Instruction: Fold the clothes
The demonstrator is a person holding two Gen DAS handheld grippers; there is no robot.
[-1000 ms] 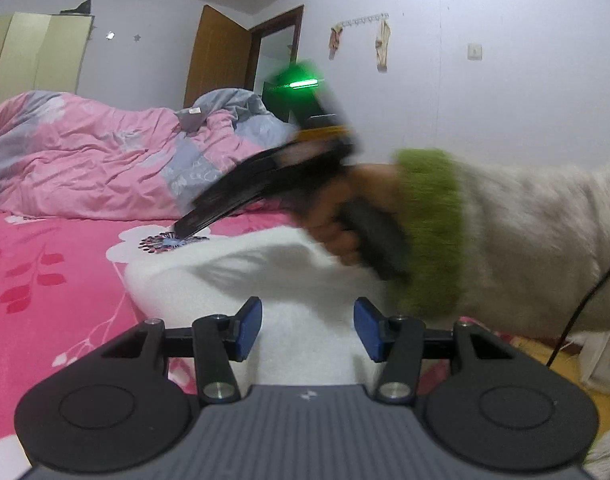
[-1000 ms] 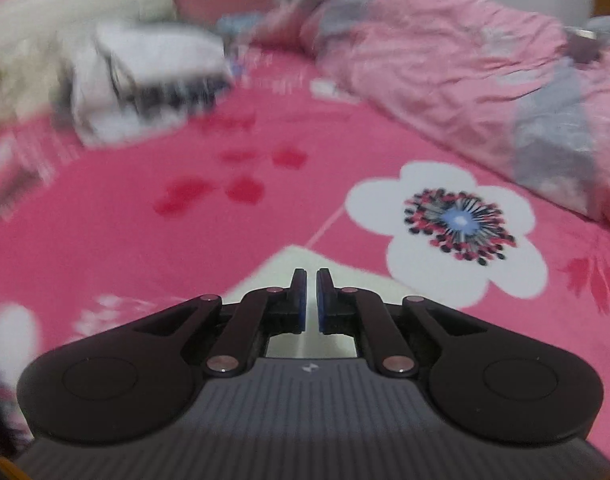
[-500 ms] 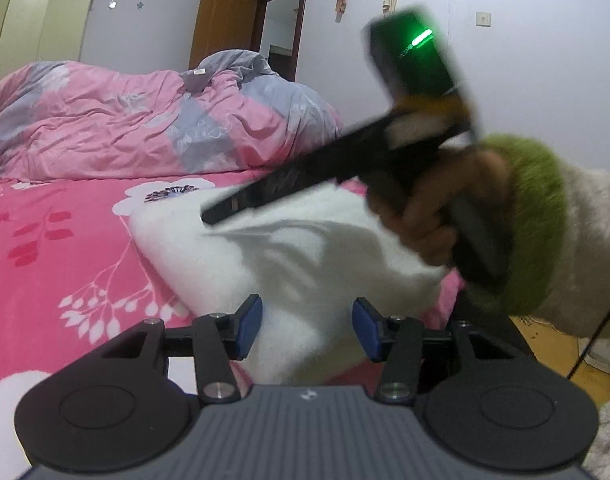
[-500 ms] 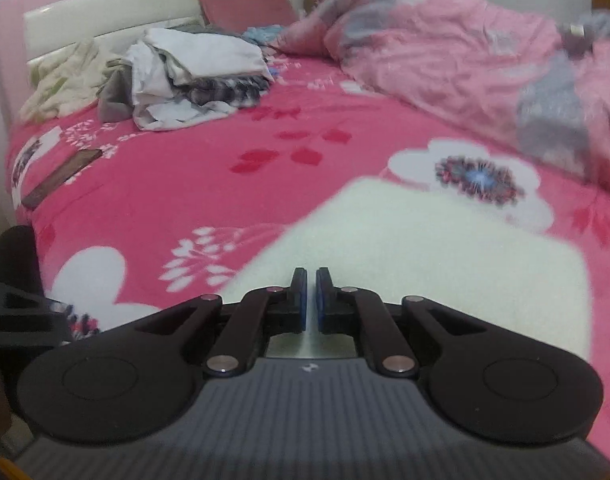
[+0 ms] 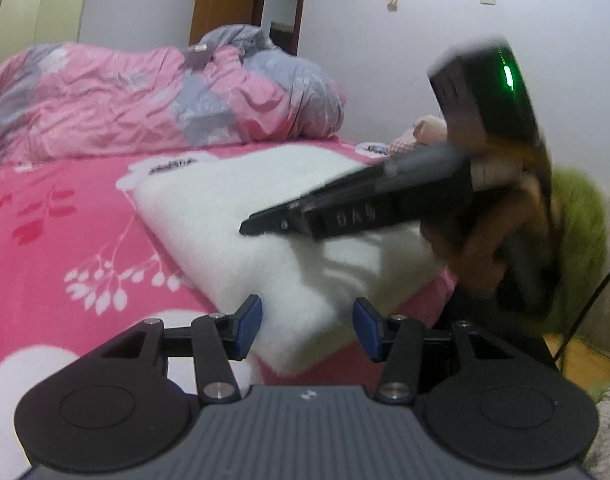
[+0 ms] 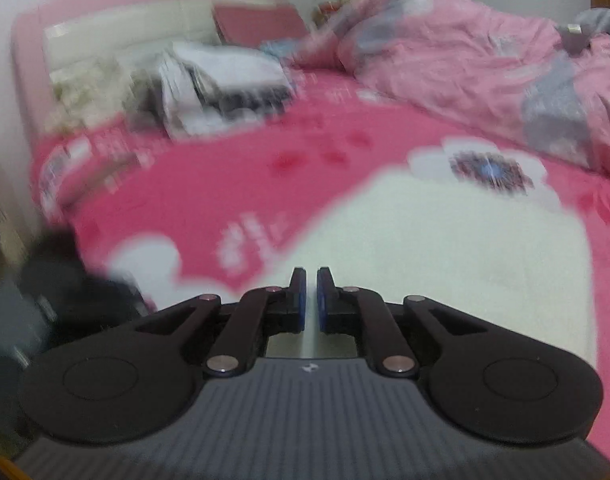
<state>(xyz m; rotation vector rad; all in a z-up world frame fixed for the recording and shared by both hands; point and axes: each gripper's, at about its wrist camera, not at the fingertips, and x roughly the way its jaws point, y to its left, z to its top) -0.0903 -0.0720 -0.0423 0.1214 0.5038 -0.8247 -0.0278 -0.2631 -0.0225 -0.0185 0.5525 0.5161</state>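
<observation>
- Right gripper — its side reads roughly "UAG", blurred; jaws nearly closed above the white folded garment.
- Left gripper — jaws wide, garment's near corner just ahead.

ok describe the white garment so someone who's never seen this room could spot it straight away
Start at the bed with the pink floral sheet. Near its front edge, just ahead of the open left gripper and under the right gripper, lies the white garment. It is a plain, fluffy, flat rectangle, unlike the crumpled pink and grey duvet behind it and the mixed clothes pile by the headboard.
</observation>
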